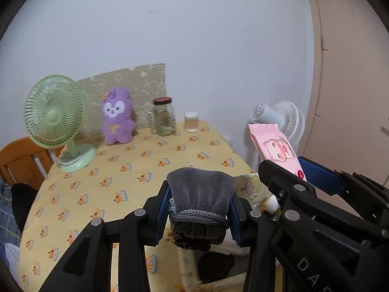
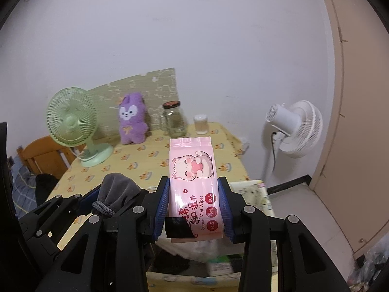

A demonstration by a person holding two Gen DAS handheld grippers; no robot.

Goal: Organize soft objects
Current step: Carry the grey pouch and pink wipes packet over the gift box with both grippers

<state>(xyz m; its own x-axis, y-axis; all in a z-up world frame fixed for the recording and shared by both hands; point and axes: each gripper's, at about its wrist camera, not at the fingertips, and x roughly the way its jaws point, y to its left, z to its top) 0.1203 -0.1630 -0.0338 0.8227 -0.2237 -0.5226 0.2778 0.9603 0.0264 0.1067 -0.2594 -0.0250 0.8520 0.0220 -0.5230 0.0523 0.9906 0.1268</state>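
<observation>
The left hand-held gripper [image 1: 199, 209] clamps a grey pouch [image 1: 200, 192]; the right hand-held gripper [image 2: 194, 206] clamps a pink wipes pack [image 2: 193, 182], long axis pointing forward. Both are held above the desk [image 1: 145, 168] near edge, side by side.

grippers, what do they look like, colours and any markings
Both the left gripper and right gripper have matte black angular linkage frames with round silver pivot pins. Their fingers carry ribbed blue pads. White letters "DA" are printed on one frame. No cables or sleeves show.
</observation>
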